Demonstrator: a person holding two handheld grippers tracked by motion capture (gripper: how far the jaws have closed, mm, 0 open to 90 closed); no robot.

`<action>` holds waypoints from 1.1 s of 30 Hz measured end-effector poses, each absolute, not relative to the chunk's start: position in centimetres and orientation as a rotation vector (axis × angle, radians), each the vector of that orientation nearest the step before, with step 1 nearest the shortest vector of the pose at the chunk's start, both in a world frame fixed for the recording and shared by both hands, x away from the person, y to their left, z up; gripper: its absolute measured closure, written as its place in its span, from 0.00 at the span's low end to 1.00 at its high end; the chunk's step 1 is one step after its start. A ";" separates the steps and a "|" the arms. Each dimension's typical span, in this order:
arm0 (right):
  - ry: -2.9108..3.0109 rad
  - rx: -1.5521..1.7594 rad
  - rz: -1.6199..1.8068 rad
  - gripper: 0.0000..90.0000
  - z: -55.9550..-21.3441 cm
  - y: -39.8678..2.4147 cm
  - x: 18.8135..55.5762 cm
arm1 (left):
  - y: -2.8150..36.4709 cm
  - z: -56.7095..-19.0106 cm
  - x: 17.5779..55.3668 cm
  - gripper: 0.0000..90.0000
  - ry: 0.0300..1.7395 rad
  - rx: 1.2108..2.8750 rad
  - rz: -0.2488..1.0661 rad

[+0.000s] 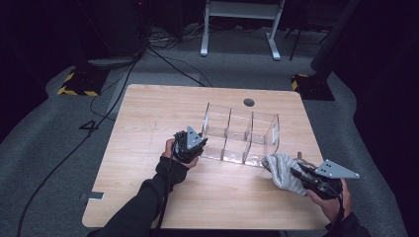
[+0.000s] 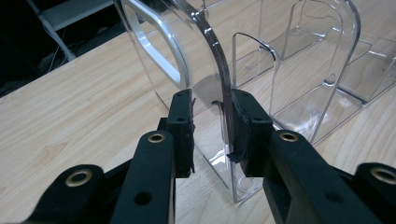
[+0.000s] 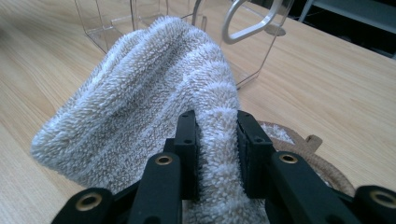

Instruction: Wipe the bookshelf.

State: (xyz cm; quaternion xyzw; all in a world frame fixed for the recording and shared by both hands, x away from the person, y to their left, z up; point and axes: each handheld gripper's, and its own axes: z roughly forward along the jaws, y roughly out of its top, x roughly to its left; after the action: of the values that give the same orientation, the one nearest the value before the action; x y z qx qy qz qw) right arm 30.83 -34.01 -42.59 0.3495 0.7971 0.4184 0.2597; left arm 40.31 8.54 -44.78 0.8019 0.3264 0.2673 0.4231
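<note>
Two black jaws of the right gripper stand nearest the lens in the right gripper view, clamped on a fold of a towel.

Towel: grey-white terry cloth with faint beige stripes, looped pile, bunched and draped over the jaws. In the high view it sits at the near right of the table, just in front of the right end of the organiser, held in the right gripper.

Organiser: clear plastic, three open compartments side by side, rounded end walls, one with a handle cut-out. It stands upright at the middle of the table. The left gripper grips the edge of its left end wall, one pad on each face, jaws closed on the plastic.

Mat: a woven brown rim with a small loop, lying on the table under the towel; mostly hidden, so possibly a coaster or a small basket.

Table: light wood grain, a round cable hole at the far edge behind the organiser.

Surroundings: grey carpet, black cables trailing left, a white frame beyond the table, yellow-and-black striped bases at both far corners.
</note>
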 end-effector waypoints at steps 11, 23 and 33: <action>1.986 1.029 1.162 0.82 -41.4 -35.9 31.3 | 10.2 -44.6 40.5 0.82 0.845 2.015 0.687; 1.978 1.022 1.106 0.82 -41.3 -33.5 36.7 | 11.5 -43.4 38.0 0.61 0.821 1.987 0.688; 1.976 1.063 1.099 0.82 -41.7 -31.9 40.1 | 7.7 -44.4 34.8 0.49 0.612 2.087 0.553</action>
State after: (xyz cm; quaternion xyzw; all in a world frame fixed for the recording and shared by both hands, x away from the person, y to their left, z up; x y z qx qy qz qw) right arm 40.11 -31.91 -41.67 0.4035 0.7504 0.4174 0.3160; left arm 34.77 7.68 -44.40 0.8381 0.2455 0.2219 0.4337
